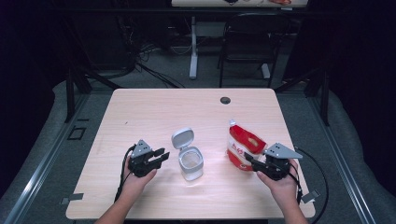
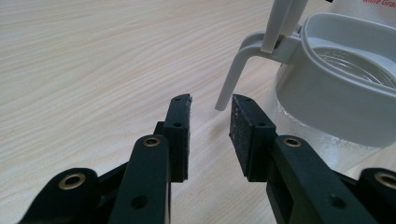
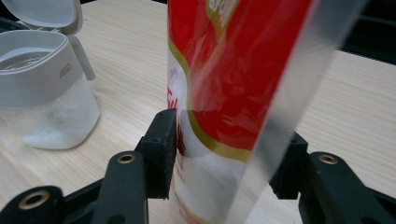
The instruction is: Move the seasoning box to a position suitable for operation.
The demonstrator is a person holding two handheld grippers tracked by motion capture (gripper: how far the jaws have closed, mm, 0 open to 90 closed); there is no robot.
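Light wooden table (image 1: 154, 107), rounded corners, a small dark round hole (image 1: 225, 100) near its far edge. Beyond it, on the floor, a dark chair (image 1: 247, 42) and a white desk leg (image 1: 193, 46).

Red-and-white pouch (image 1: 242, 147) stands upright at right of centre, top edge clear and crinkled, leaning a little. In the right gripper view the pouch (image 3: 233, 93) rises between the two black jaws, its lower part white, upper part red with a gold band.

Clear container (image 1: 190, 163) with a white collar sits near the table's centre, left of the pouch and apart from it. White granular contents show through the wall. Its white flip lid (image 1: 182, 138) is open, hinged up on the far-left side. In the left gripper view the container (image 2: 336, 102) is just to the right of the jaws, a thin white lid tab (image 2: 231, 81) hanging down from the hinge.

Right gripper (image 1: 254, 163), held in the right hand (image 1: 282, 184), at the near right: jaws stand either side of the pouch's base. Left pad appears against the film; whether the right pad presses I cannot tell.

Left gripper (image 1: 161, 156), in the left hand (image 1: 135, 179), just left of the container: jaws part-way open, nothing between them, tips close to the lid tab but not touching.
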